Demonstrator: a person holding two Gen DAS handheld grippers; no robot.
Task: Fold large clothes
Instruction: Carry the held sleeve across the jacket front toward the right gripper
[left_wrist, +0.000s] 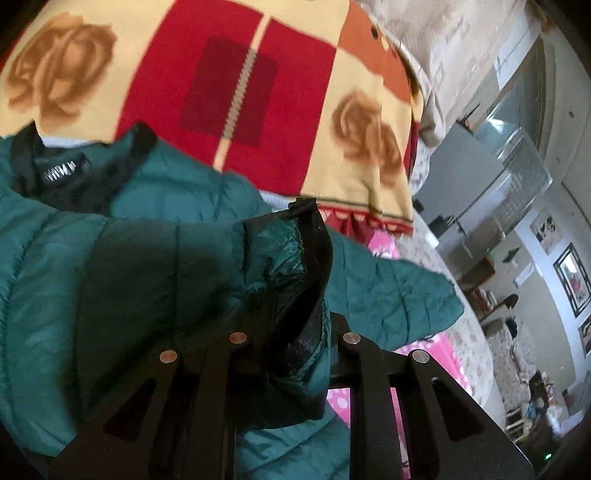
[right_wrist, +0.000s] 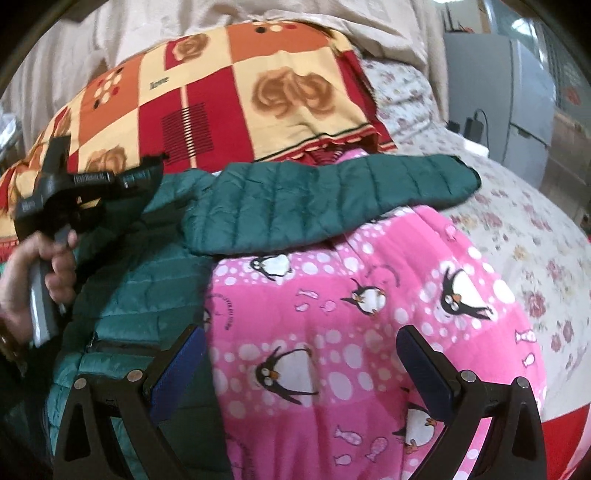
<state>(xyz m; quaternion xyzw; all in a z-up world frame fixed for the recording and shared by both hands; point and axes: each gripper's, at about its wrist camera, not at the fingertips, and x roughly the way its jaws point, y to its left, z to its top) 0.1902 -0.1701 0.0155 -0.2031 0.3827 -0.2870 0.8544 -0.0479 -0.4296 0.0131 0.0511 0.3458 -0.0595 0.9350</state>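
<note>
We see the left gripper (left_wrist: 295, 369) as matte black linkage arms with triangular cutouts and round silver pins at the joints. The right gripper (right_wrist: 301, 373) has the same black arms and pins, with blue pads (right_wrist: 177, 373) on its fingers. A hand (right_wrist: 33, 280) grips a grey handle (right_wrist: 40, 314).

Quilted green jacket (right_wrist: 295, 199) with slight sheen; soft fleecy pink blanket (right_wrist: 332, 332)

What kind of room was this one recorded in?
Most likely a home bedroom: the green puffer jacket lies on a bed with a pink penguin quilt, a floral sheet and a rose-patterned blanket.
</note>
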